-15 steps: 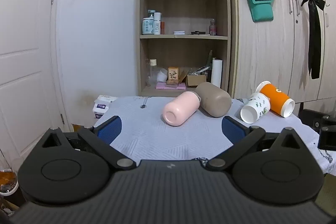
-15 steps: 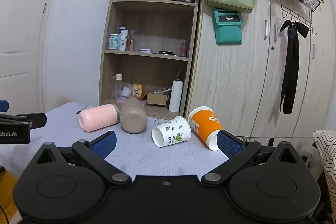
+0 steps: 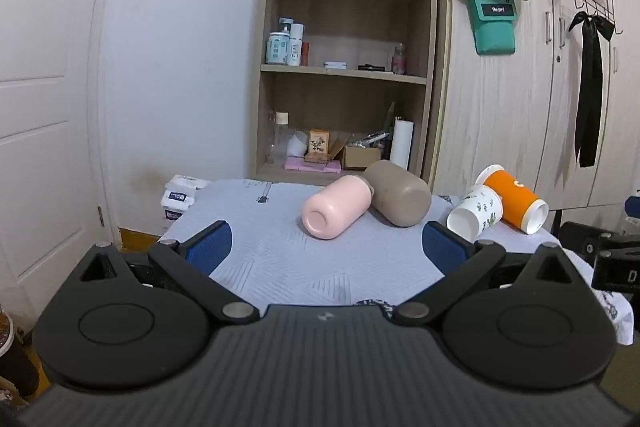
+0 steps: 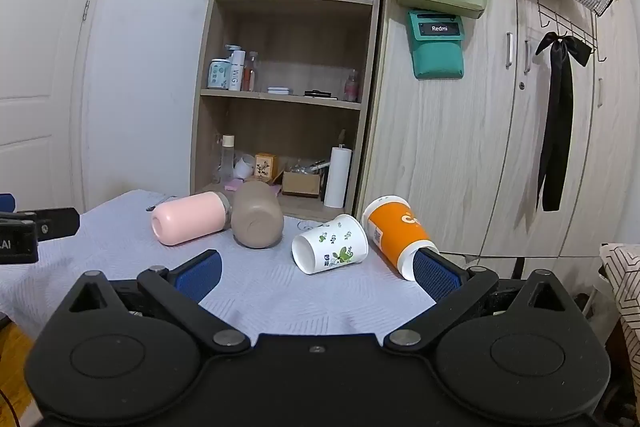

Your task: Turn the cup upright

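Note:
Several cups lie on their sides on a table with a pale grey cloth: a pink cup, a taupe cup, a white cup with green leaf print and an orange cup. My left gripper is open and empty, short of the pink cup. My right gripper is open and empty, just short of the white cup; its right finger hides part of the orange cup's rim.
A wooden shelf unit with bottles and boxes stands behind the table. Wooden cupboards stand to its right. A white door is on the left. White packets lie past the table's far left corner.
Both grippers have moved slightly nearer the cups. The cups have not moved.

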Available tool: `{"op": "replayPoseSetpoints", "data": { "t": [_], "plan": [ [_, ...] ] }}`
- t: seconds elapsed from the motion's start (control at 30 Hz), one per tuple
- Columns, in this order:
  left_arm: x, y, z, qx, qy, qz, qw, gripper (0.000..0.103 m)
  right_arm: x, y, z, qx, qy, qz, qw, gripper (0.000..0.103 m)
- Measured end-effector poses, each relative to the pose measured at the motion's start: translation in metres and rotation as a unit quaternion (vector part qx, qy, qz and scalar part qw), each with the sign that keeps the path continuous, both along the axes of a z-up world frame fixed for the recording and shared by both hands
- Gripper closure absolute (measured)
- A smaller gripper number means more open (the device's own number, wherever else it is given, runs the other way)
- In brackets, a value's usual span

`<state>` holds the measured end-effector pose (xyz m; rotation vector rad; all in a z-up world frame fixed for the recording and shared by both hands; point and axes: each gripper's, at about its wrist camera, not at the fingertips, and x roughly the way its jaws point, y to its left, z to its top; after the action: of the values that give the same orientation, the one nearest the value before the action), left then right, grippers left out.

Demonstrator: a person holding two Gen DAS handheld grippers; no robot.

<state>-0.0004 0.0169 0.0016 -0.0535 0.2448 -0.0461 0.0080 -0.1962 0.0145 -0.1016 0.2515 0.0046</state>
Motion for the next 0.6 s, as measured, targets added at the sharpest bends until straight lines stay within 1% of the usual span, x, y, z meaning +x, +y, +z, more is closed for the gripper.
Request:
{"op": "replayPoseSetpoints", "data": {
  "t": [0.27,0.4,0.6],
  "plan": [
    [0.0005,-0.0009,-0.0051,0.007,0.010,-0.001,0.9999,0.000,0.0004,0.0052,-0.0008,-0.001,0.003,0.000,1.000,0.000],
    [0.0005,0.0018,-0.0050,0.002,0.015,-0.006,0.9999,0.000,0.0009,0.0059,-0.0014,-0.002,0.005,0.002,1.000,0.000],
    [0.0021,0.0014,-0.0067,0.009,0.023,-0.008,0.9997,0.000,0.0014,0.0059,-0.0011,-0.001,0.010,0.003,1.000,0.000]
  ]
}}
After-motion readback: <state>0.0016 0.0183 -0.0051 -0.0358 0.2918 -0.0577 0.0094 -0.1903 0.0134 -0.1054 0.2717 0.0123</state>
